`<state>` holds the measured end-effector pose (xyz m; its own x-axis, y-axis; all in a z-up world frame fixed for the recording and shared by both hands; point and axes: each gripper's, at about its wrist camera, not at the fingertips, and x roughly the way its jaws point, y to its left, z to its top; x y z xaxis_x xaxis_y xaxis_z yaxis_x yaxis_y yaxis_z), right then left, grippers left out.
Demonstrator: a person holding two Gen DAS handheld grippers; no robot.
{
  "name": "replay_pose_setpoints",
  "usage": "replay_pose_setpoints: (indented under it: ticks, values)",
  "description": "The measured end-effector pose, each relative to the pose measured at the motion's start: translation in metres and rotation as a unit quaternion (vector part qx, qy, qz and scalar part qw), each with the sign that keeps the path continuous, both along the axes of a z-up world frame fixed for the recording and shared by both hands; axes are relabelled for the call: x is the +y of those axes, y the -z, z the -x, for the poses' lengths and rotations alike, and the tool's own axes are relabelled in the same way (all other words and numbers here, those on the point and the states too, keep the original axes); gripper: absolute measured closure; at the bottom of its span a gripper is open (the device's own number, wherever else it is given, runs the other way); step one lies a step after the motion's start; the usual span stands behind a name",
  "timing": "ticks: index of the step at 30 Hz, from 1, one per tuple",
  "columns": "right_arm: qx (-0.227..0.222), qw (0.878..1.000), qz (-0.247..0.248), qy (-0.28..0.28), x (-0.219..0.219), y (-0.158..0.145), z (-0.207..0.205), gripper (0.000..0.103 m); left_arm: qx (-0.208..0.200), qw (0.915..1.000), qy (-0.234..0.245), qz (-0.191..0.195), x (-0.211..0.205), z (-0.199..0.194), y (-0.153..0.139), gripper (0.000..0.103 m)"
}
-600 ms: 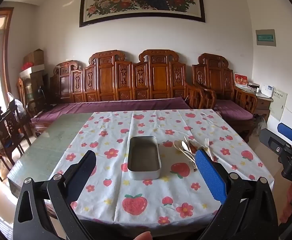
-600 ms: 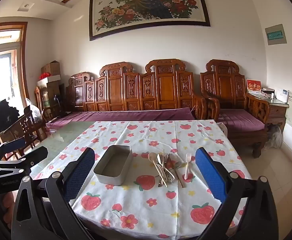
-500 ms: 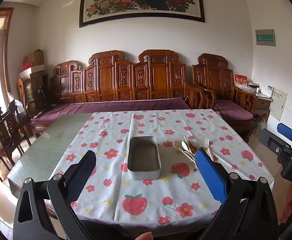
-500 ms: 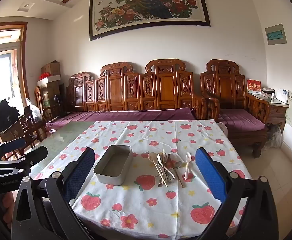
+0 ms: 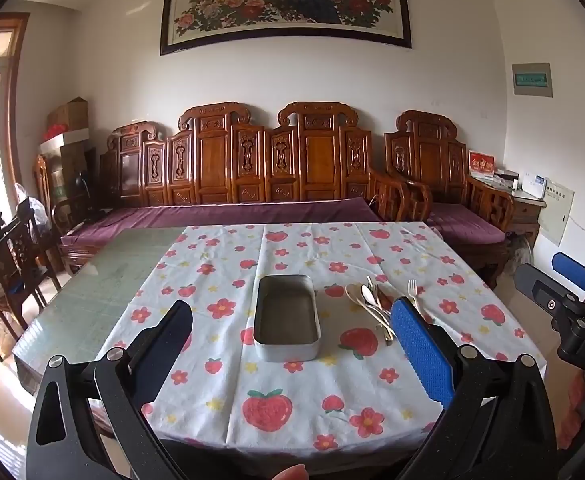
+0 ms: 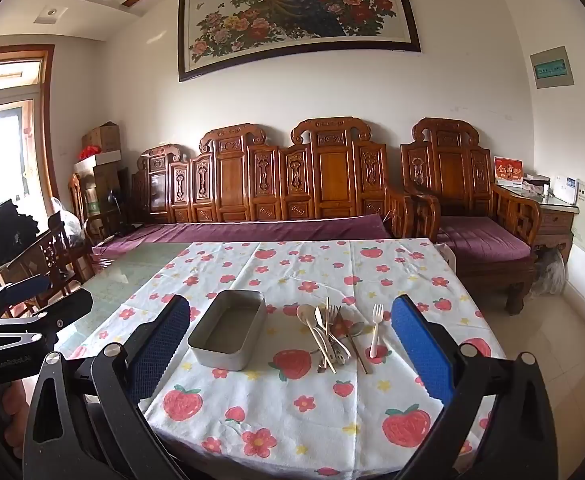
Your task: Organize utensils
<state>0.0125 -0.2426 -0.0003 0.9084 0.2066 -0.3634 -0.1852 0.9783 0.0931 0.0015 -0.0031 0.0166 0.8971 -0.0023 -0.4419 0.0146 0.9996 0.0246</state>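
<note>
An empty grey metal tin (image 5: 287,322) (image 6: 227,329) sits mid-table on a strawberry-print cloth (image 5: 284,400) (image 6: 292,412). To its right lies a pile of utensils (image 6: 330,334) (image 5: 372,306): spoons, forks, a knife and chopsticks. A white fork (image 6: 376,330) (image 5: 412,290) lies apart on the pile's right. My left gripper (image 5: 292,344) is open and empty, above the near table edge facing the tin. My right gripper (image 6: 290,344) is open and empty, facing the tin and the pile. Each gripper shows at the other view's edge, the right one (image 5: 564,304) and the left one (image 6: 24,320).
The cloth covers the right part of a glass-topped table (image 5: 104,292). A carved wooden sofa (image 5: 252,176) with purple cushions stands behind it. Dark chairs (image 5: 8,264) stand at the left. A side cabinet (image 6: 552,216) is at the far right.
</note>
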Motion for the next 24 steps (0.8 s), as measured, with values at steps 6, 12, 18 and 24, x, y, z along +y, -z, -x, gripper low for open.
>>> replay_pose_setpoints:
  ticks: [6,12,18,24]
  values:
    - [0.000,1.000,-0.001,0.001,0.000,0.000,0.000,0.002,-0.001,1.0000,0.000,0.001,-0.001,-0.001,0.000,0.007]
    - [0.000,1.000,-0.001,0.000,0.000,0.000,0.000,0.002,-0.002,1.0000,-0.001,0.003,0.000,-0.001,-0.010,0.007]
    - [0.000,1.000,-0.001,0.000,0.000,0.000,0.000,0.002,-0.004,1.0000,-0.002,0.006,0.001,0.002,-0.004,0.007]
    - [0.000,1.000,-0.002,0.001,0.000,0.000,0.000,0.002,-0.005,1.0000,-0.002,0.006,0.001,0.002,-0.004,0.007]
